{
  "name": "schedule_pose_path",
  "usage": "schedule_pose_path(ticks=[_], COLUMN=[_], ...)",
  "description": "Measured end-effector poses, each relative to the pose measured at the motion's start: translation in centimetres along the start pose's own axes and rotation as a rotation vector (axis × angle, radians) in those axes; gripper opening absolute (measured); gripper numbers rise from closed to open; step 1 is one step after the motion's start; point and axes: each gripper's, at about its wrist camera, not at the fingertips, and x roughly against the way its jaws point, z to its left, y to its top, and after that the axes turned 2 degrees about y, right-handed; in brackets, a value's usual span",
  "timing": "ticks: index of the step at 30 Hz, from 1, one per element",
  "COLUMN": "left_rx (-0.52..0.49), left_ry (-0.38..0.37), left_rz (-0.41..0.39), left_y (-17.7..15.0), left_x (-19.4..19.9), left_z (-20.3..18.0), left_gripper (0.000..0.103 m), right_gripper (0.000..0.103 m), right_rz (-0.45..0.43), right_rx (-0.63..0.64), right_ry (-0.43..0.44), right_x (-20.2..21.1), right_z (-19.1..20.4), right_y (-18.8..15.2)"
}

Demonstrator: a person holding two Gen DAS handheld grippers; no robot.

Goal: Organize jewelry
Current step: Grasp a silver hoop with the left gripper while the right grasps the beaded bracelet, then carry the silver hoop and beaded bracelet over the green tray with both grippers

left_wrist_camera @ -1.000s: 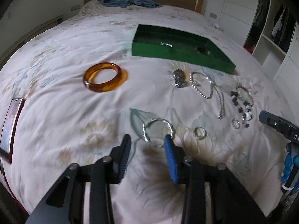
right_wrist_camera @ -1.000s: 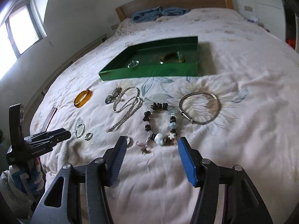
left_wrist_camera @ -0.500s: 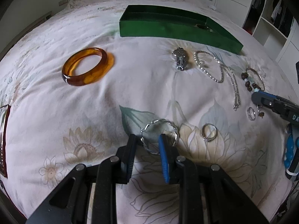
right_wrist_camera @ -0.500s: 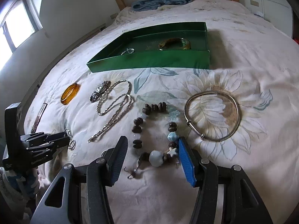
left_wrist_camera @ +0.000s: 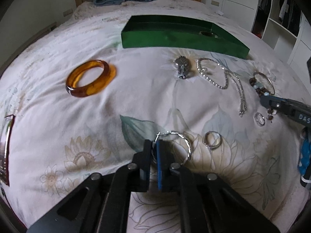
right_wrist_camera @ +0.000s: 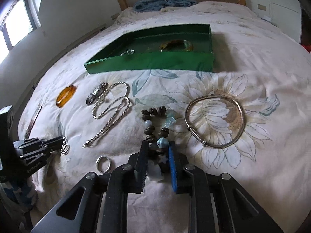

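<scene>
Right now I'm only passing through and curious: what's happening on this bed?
A person is sorting jewelry into a green tray with two tools. The left hand-held gripper has just closed on a twisted silver bangle; the right hand-held gripper has just closed around a beaded bracelet. Both pieces are still on the bedspread.

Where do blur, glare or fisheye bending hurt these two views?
Left wrist view: translucent amber bangle slightly smeared, bed edges bowed. Right wrist view: window blown out at left, shallow green tray soft, its contents hard to read.
</scene>
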Motion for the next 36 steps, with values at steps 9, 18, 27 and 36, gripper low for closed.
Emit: schedule_pose_path(ticks=[9, 18, 27, 36], left_rx=[0.034, 0.047, 0.043, 0.031], left_ry=[0.029, 0.028, -0.002, -0.075], left_rz=[-0.044, -0.099, -0.141, -0.2], left_y=[-0.6, -0.6, -0.3, 0.8], left_x=[2.3, 5.1, 6.7, 8.3], left_z=[0.7, 0.9, 0.2, -1.3], left_gripper=[0.004, 0.004, 0.004, 0.004], right_gripper=[0.011, 0.011, 0.011, 0.011], right_rz=[-0.085, -0.123, -0.168, -0.201], right_rx=[0.013, 0.0, 0.026, 0.029], right_ry=[-0.011, -0.02, -0.045, -0.112], right_x=[4.3, 6.9, 9.9, 13.7], right_z=[0.4, 0.7, 1.5, 1.4], right_y=[-0.2, -0.8, -0.4, -0.7])
